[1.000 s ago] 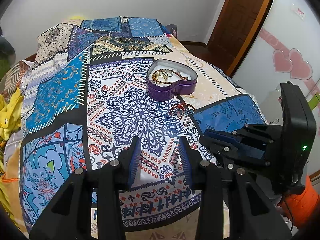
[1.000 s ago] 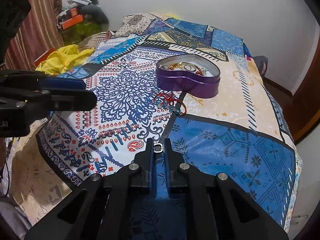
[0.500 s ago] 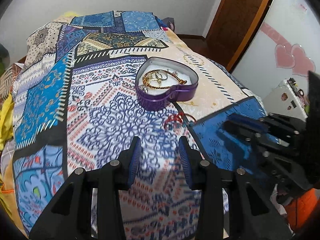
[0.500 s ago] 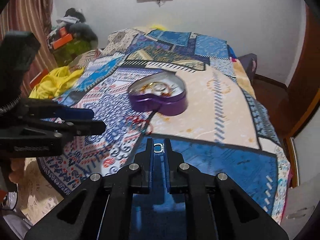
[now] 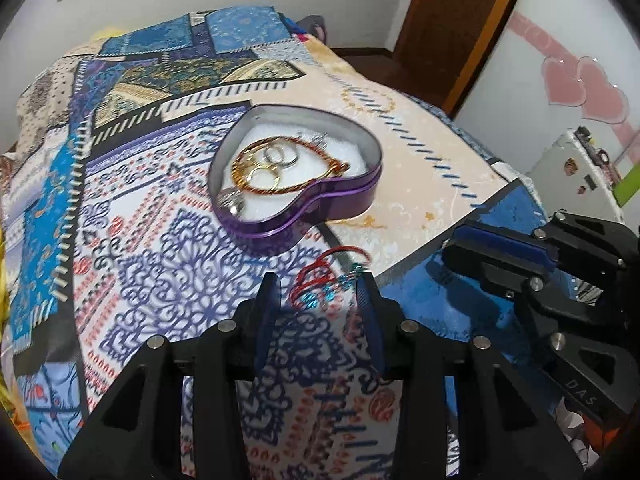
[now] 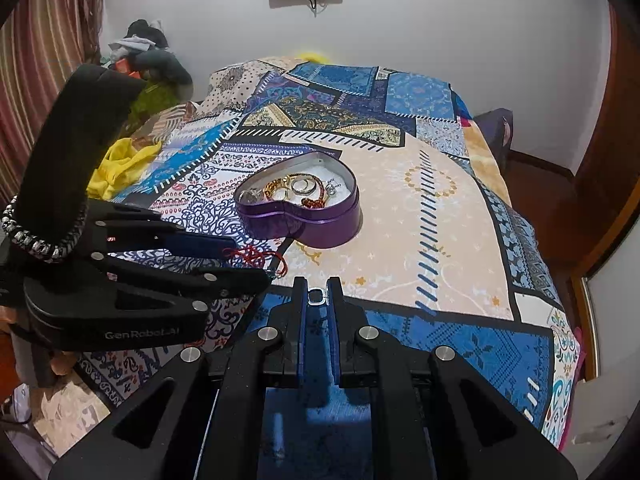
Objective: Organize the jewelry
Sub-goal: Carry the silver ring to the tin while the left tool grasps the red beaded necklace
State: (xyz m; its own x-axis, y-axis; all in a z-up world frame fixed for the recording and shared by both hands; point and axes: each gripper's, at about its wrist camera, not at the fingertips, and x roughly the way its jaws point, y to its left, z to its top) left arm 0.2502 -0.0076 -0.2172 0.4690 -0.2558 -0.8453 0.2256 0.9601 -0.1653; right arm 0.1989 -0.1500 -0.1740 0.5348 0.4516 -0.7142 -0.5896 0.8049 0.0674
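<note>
Red cord piece [image 5: 320, 276]: I see it on the bedspread [image 5: 132, 264], between and just past my left gripper [image 5: 320, 286] tips, near the purple heart tin [image 5: 320, 208].
Left fingers: partly apart, nothing pressed between them.
Right gripper [image 6: 317, 294]: nearly closed, pinching a small silver ring [image 6: 317, 297] at the tips.
Tin contents: gold chains, silver rings and a twisted cord bracelet lie tangled; I cannot count them exactly.
Count: one tin, one red piece outside it, two grippers.
Change: a second ago the red piece lay well ahead of my left fingers; now it sits at their tips, and the tin looks closer.
</note>
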